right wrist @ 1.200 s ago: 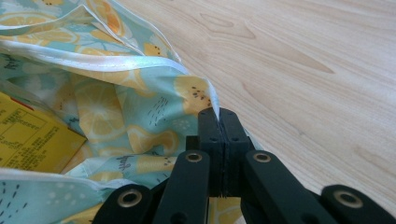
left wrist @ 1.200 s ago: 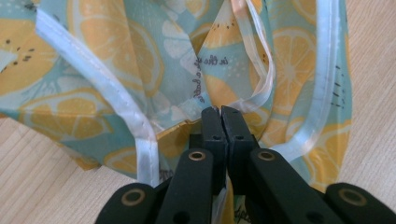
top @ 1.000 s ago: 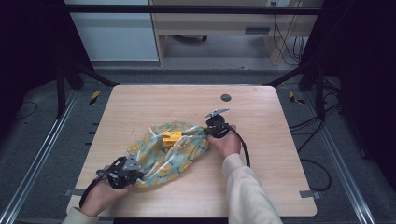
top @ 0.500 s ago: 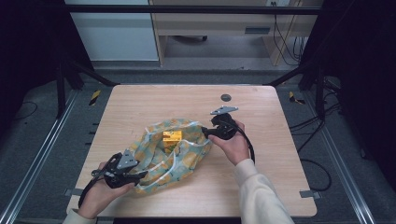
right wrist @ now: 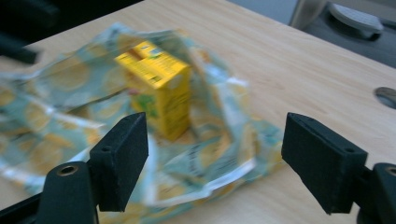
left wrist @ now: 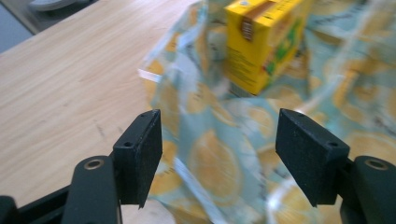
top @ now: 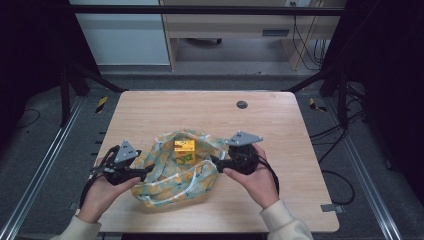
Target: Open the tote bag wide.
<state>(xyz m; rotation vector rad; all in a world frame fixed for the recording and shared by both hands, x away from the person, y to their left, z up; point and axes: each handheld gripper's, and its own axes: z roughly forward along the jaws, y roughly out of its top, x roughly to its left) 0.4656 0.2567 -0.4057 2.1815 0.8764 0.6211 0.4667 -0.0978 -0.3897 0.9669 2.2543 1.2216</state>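
1. A lemon-patterned bag point(top: 175, 172) lies crumpled on the wooden table point(top: 200, 110), toward the near edge and about midway between the left and right edges. A small yellow carton point(top: 184, 148) stands upright on the bag's far half, with the plastic bunched around its foot.

2. The left gripper point(top: 145, 171) sits at the bag's left end, level with the near half of the table. Its jaws have just been opening and now stand well apart; in the left gripper view point(left wrist: 219, 154) the bag's film shows in the gap, but neither pad presses on it.

3. The right gripper point(top: 216, 162) is at the bag's right end, pointing toward the carton. Its jaws have also just been opening and stand wide, with nothing clamped; in the right gripper view point(right wrist: 212, 158) the carton point(right wrist: 156, 95) stands beyond the gap, on the bag point(right wrist: 210, 158).

4. Judged from this, both ends of the bag are let go and the step in hand is a re-grip, apparently to work the carton into or out of the bag; which of the two I cannot tell.

5. The next move calls for a fresh hold on the limp, slippery film: each pair of pads needs a single edge near the bag's opening, pinched firmly, without tipping the carton.
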